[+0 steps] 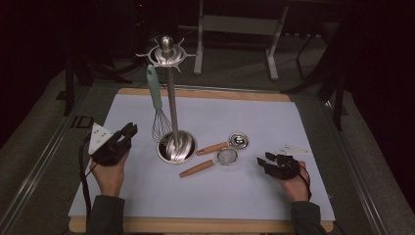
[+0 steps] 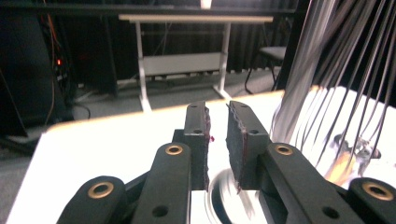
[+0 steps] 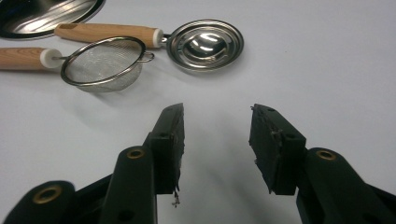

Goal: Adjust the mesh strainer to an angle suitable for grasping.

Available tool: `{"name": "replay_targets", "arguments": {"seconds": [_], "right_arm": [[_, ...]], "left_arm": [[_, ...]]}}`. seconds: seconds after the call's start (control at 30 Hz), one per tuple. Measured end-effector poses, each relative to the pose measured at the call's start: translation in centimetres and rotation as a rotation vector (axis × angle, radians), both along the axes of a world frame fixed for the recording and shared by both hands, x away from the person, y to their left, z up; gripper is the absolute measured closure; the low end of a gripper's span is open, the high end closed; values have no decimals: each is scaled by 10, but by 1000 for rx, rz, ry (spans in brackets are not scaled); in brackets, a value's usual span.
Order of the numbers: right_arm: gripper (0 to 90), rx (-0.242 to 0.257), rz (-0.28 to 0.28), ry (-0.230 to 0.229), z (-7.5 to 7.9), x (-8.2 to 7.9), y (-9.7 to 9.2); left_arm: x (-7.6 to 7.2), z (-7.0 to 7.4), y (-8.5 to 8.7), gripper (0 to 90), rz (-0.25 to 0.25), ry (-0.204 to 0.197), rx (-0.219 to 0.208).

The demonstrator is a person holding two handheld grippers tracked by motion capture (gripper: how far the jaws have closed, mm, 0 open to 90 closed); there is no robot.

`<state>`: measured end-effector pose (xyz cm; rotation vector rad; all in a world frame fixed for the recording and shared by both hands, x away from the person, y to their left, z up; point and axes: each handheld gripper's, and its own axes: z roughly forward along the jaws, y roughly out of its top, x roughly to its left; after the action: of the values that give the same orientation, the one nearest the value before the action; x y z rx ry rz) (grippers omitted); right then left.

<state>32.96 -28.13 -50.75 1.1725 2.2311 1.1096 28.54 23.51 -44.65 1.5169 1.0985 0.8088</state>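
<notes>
Steel whisk (image 1: 159, 117) hangs on the stand (image 1: 172, 98). My left gripper (image 1: 128, 132) is parted and holds nothing; my right gripper (image 1: 263, 160) gapes near the strainer (image 1: 226, 156).

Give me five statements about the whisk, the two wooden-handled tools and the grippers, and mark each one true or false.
1. The whisk hangs from the metal stand. True.
2. The small strainer lies inside the stand's round base. False: it lies on the white mat, beside the base.
3. The right gripper has open jaws with nothing between them. True.
4. The left gripper is clamped on the whisk's green handle. False: its jaws are apart and hold nothing; the whisk wires show to its right in the left gripper view.
5. Two tools with wooden handles, the strainer and a round metal scoop, lie side by side. True.
</notes>
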Motion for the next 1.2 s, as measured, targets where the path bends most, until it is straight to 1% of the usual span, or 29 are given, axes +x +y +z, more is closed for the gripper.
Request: {"name": "replay_targets", "arguments": {"seconds": [0.03,0.07,0.1,0.13,0.23,0.33,0.37,0.4,0.43,0.5,0.63,0.67,0.87,1.0,1.1,1.2], "right_arm": [[550,-1,2,1,0,0,1],[550,-2,7,2,0,0,2],[550,-3,10,3,-1,0,3],[550,-5,14,3,-1,0,3],[550,-3,24,0,0,-1,6],[549,36,38,9,2,0,8],[548,55,44,12,3,0,9],[549,64,49,11,4,0,10],[548,66,62,8,5,1,14],[548,57,78,6,7,1,19],[548,36,125,-4,10,2,35],[548,30,139,-7,11,3,39],[547,5,207,-21,17,6,66],[544,-43,257,-30,19,9,86],[536,-103,310,-41,21,12,103],[532,-145,361,-45,22,17,117]], "left_arm": [[0,-5,0,780,1,10,-1],[-1,-13,0,778,5,28,-2],[-2,-19,0,776,5,40,-10],[-3,-28,1,774,8,59,-22],[-6,-49,2,765,20,110,-41],[-8,-66,4,761,25,147,-58],[-8,-70,4,756,27,153,-66],[-7,-74,5,754,31,170,-72],[-6,-75,5,752,31,177,-68],[-4,-79,5,745,39,187,-45],[-1,-90,5,740,42,233,-46],[0,-91,4,734,42,238,-41],[0,-92,-1,727,23,236,-3],[-1,-92,-2,724,18,236,10],[-1,-92,-2,721,18,237,15],[-1,-92,-3,718,18,236,17]]}}
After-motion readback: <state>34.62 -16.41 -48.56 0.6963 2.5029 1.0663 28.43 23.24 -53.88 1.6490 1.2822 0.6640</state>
